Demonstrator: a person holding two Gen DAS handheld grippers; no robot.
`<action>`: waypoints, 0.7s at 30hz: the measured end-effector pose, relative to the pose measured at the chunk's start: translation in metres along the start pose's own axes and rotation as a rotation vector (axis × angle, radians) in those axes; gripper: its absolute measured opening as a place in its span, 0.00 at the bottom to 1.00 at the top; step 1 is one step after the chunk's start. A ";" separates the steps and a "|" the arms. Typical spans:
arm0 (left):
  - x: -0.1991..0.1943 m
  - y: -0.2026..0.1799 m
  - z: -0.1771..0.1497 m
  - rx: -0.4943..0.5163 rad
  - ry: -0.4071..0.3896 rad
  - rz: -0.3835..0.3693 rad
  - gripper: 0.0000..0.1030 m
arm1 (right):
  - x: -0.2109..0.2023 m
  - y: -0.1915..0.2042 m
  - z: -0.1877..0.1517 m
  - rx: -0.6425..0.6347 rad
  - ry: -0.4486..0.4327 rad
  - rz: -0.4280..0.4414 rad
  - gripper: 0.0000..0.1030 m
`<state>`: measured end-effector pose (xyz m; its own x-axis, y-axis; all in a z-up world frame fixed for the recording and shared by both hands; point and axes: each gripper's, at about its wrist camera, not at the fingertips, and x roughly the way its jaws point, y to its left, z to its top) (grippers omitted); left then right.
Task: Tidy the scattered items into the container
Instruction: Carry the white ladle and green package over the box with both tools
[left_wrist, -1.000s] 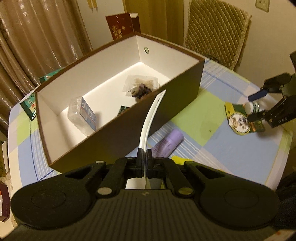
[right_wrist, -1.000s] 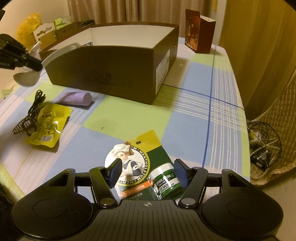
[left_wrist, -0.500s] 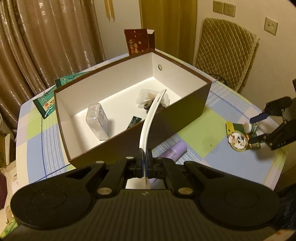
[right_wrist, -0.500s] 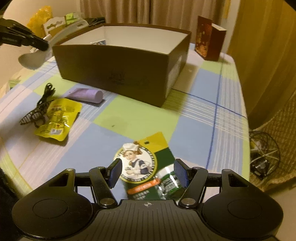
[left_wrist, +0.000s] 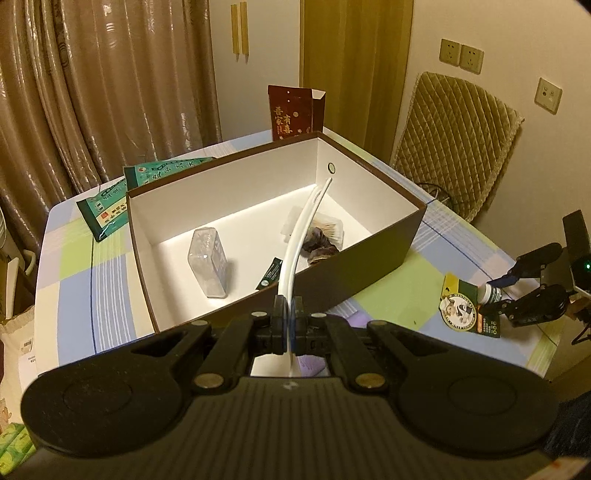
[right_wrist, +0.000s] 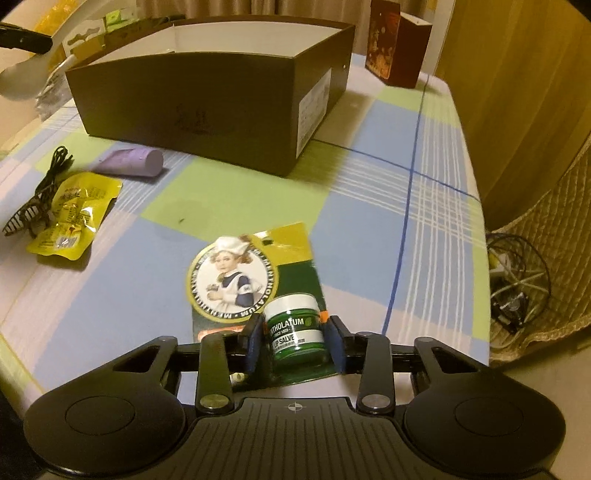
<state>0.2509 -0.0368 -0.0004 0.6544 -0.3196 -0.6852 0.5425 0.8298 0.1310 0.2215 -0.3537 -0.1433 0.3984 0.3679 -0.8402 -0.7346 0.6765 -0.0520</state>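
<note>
A brown box (left_wrist: 369, 266) with white inside stands on the checked table; it also shows in the right wrist view (right_wrist: 207, 99). My left gripper (left_wrist: 287, 317) is shut on a white shoehorn (left_wrist: 299, 236) held above the box's near wall, its tip over the inside. My right gripper (right_wrist: 293, 341) is shut on a green lip salve pack (right_wrist: 258, 280), gripping the jar on its card, at the table's right side. A purple tube (right_wrist: 129, 162), a yellow packet (right_wrist: 70, 214) and a black cable (right_wrist: 37, 195) lie on the table.
Inside the box lie a clear plastic case (left_wrist: 208, 264), a bag with dark contents (left_wrist: 321, 240) and a small dark card (left_wrist: 269, 273). A red box (left_wrist: 295, 112) and green packets (left_wrist: 136, 188) sit behind. A quilted chair (left_wrist: 450, 144) stands at right.
My left gripper has risen and moved the shoehorn over the box. My right gripper's fingers have closed onto the salve jar.
</note>
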 end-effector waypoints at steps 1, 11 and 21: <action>0.000 0.000 0.001 0.001 -0.001 0.000 0.00 | 0.000 0.000 0.000 -0.001 0.002 0.003 0.29; -0.001 0.002 0.020 0.035 -0.028 -0.008 0.00 | -0.006 0.005 0.008 0.047 0.004 0.027 0.29; 0.013 0.007 0.054 0.107 -0.061 -0.005 0.00 | -0.043 -0.005 0.037 0.117 -0.100 0.055 0.29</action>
<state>0.2912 -0.0599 0.0303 0.6804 -0.3540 -0.6417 0.5972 0.7754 0.2055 0.2286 -0.3496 -0.0871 0.4163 0.4640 -0.7819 -0.6901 0.7212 0.0606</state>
